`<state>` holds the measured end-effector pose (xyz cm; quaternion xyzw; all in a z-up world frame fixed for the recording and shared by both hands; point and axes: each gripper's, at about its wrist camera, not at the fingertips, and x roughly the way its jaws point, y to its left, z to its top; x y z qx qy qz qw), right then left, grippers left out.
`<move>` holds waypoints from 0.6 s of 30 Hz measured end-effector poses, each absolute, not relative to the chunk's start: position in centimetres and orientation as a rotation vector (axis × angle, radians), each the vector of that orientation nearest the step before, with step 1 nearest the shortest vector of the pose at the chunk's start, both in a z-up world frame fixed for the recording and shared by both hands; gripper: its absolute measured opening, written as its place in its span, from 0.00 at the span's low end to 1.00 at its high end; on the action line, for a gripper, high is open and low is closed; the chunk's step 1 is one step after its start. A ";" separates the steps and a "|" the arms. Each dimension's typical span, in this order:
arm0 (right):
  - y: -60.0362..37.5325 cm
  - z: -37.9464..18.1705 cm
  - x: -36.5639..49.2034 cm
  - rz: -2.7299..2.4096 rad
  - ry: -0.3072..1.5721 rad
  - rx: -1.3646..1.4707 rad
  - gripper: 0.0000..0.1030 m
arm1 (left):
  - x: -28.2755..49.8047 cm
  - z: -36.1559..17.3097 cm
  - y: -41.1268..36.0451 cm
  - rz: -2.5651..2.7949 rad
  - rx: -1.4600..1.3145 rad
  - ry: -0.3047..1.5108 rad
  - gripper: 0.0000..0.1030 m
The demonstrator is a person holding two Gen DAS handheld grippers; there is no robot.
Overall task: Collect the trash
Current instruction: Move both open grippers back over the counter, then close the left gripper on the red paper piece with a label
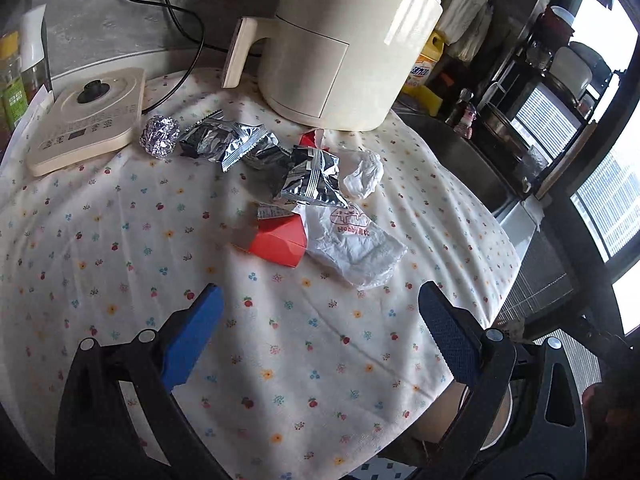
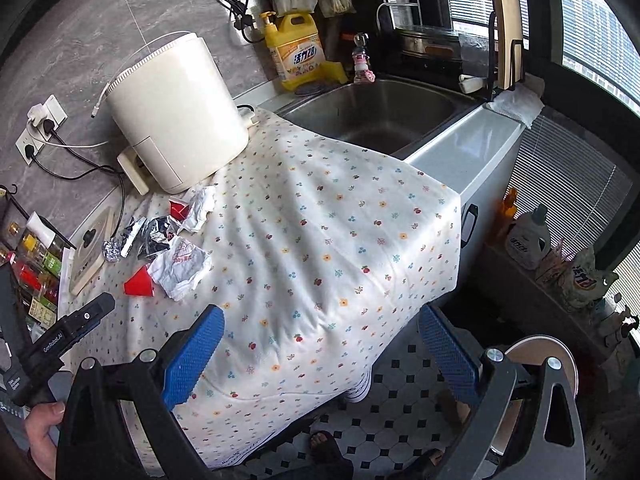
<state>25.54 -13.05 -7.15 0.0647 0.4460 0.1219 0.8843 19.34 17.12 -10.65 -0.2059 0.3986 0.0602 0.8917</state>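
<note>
A pile of trash lies on the floral tablecloth (image 1: pixel 280 340): a foil ball (image 1: pixel 159 136), crumpled silver wrappers (image 1: pixel 228 142), a white printed wrapper (image 1: pixel 352 240), a red carton (image 1: pixel 278 244) and a crumpled tissue (image 1: pixel 364 172). My left gripper (image 1: pixel 320 320) is open and empty, hovering just short of the red carton and white wrapper. My right gripper (image 2: pixel 320 340) is open and empty above the table's front edge, well right of the trash pile (image 2: pixel 168 248). The left gripper's body (image 2: pixel 68 336) shows at the left of the right wrist view.
A cream air fryer (image 1: pixel 340 48) stands behind the trash. A flat kettle base (image 1: pixel 88 120) lies at the left with cords behind. A sink (image 2: pixel 380 112), a yellow detergent bottle (image 2: pixel 296 52) and a dish rack are at the right. A round bin lid (image 2: pixel 548 364) shows on the floor.
</note>
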 end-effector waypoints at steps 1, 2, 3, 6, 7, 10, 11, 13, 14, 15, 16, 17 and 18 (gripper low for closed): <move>-12.5 -7.2 25.5 0.250 0.926 0.135 0.92 | 19.6 -10.8 17.6 0.119 -0.426 0.829 0.94; -12.1 -7.2 25.5 0.245 0.924 0.135 0.92 | 19.9 -10.8 18.0 0.112 -0.424 0.832 0.94; -11.7 -7.2 25.5 0.238 0.923 0.137 0.92 | 20.2 -10.9 18.4 0.103 -0.422 0.835 0.93; -11.1 -7.5 25.2 0.204 0.921 0.148 0.92 | 21.5 -11.3 19.2 0.074 -0.408 0.846 0.90; -11.1 -7.6 25.2 0.191 0.921 0.154 0.92 | 21.9 -11.5 19.4 0.064 -0.401 0.851 0.89; -11.1 -7.8 24.9 0.146 0.926 0.169 0.92 | 23.3 -12.0 19.9 0.034 -0.390 0.867 0.86; -11.2 -7.9 24.8 0.132 0.927 0.172 0.92 | 23.7 -12.3 20.0 0.028 -0.387 0.872 0.85; -11.3 -8.0 24.6 0.106 0.928 0.172 0.92 | 24.6 -12.8 20.2 0.019 -0.380 0.880 0.84; -11.3 -8.0 24.6 0.095 0.929 0.172 0.92 | 25.0 -13.1 20.3 0.016 -0.375 0.886 0.83; -11.4 -8.1 24.5 0.086 0.930 0.171 0.92 | 25.4 -13.5 20.4 0.014 -0.370 0.894 0.82; -11.3 -8.1 24.5 0.077 0.932 0.168 0.92 | 25.8 -13.8 20.5 0.014 -0.367 0.901 0.80; -11.3 -8.1 24.6 0.070 0.933 0.167 0.92 | 26.1 -14.2 20.6 0.014 -0.366 0.909 0.77; -11.2 -8.1 24.7 0.067 0.933 0.166 0.92 | 26.3 -14.5 20.7 0.012 -0.367 0.917 0.72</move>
